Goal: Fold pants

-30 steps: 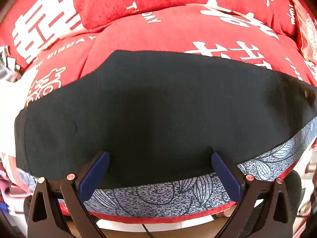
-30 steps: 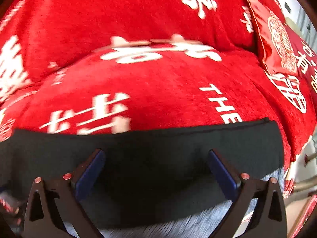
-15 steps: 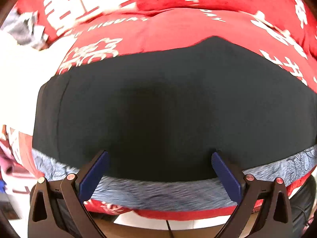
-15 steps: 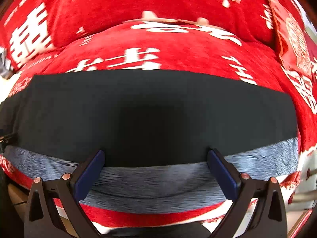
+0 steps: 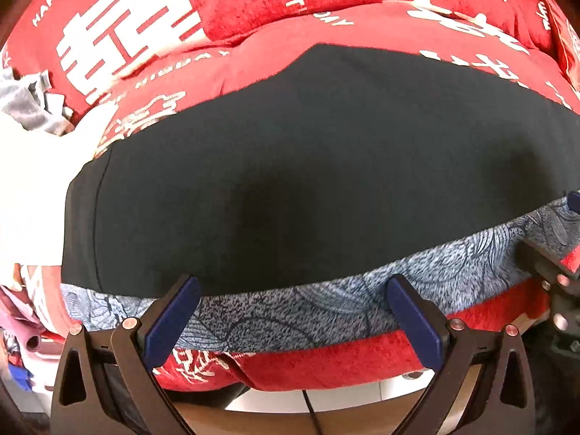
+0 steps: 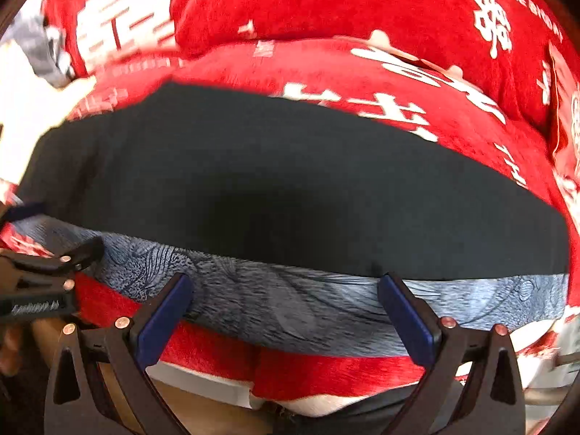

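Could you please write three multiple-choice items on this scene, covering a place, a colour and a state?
1. What lies directly under the black pants?
A. bare wood
B. blue-grey patterned cloth
C. white towel

2. The sofa cover is:
A. red with white characters
B. green
C. plain yellow

3. The left gripper and right gripper are:
A. both shut on the pants
B. both open
C. one shut

Answers:
1 B, the blue-grey patterned cloth shows below the pants' near edge.
2 A, white print on red.
3 B, fingers spread, nothing held.

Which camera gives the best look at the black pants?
The left wrist view: the black pants are sharp, with a side seam visible at their left end. The right wrist view shows the same pants, blurrier.
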Demonstrator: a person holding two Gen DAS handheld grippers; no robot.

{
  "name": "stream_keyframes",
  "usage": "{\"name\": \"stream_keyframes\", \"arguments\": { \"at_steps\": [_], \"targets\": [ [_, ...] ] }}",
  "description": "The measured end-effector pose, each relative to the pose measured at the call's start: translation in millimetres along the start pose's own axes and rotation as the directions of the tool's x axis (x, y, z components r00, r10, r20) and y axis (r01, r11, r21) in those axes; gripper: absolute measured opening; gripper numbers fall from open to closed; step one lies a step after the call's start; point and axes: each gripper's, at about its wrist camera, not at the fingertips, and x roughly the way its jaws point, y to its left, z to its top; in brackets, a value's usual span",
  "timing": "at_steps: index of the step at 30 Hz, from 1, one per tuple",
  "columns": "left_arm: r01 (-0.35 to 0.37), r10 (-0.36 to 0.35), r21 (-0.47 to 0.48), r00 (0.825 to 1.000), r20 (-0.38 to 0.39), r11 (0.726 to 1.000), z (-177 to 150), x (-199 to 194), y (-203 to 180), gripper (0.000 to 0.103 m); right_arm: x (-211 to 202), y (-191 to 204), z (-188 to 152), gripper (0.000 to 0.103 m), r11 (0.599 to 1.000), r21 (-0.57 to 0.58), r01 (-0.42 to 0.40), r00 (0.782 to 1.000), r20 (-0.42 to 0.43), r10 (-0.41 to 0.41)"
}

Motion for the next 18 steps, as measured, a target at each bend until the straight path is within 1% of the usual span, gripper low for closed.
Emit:
{"name": "stream_keyframes", "arguments": {
  "at_steps": [2, 5, 8, 10, 13, 15, 18],
  "targets": [
    [0.022, -0.023, -0.050, 0.999, -0.023, 0.999, -3.4, 5.1, 16.5, 0.103, -0.9, -6.4, -0.2, 0.103, 1.000, 0.013, -0.013, 1.000, 0.007, 0.013],
    [0.059, -0.066, -0.127, 0.997, -0.049, 0.990, -6.5, 12.3, 40.5, 0.103, -4.5, -31.2, -2.4, 0.103, 0.999, 0.049, 0.016, 1.000, 0.009, -0.016],
    [0.074, -0.084, -0.161, 0.995, -0.058, 0.984, -9.5, 15.7, 53.2, 0.103, -2.9, -76.0, -2.9, 0.103, 0.990, 0.137, 0.045, 0.999, -0.004, -0.045],
    [0.076, -0.087, -0.168, 0.994, -0.060, 0.983, -8.2, 17.7, 60.5, 0.103, -1.5, -105.8, -10.1, 0.103, 0.978, 0.193, 0.074, 0.997, -0.024, -0.070],
    [0.083, -0.098, -0.197, 0.993, -0.069, 0.977, -10.0, 21.7, 75.2, 0.103, -7.1, -145.2, -22.5, 0.103, 0.958, 0.281, 0.051, 0.999, -0.027, -0.045],
    [0.085, -0.104, -0.219, 0.992, -0.076, 0.972, -11.7, 24.6, 84.5, 0.103, -8.2, -170.0, -27.8, 0.103, 0.947, 0.309, 0.083, 0.997, -0.023, -0.079],
    [0.083, -0.107, -0.251, 0.991, -0.085, 0.965, -13.2, 29.0, 99.0, 0.103, -5.3, -206.9, -36.7, 0.103, 0.933, 0.357, 0.036, 0.999, -0.013, -0.033]
  ]
}}
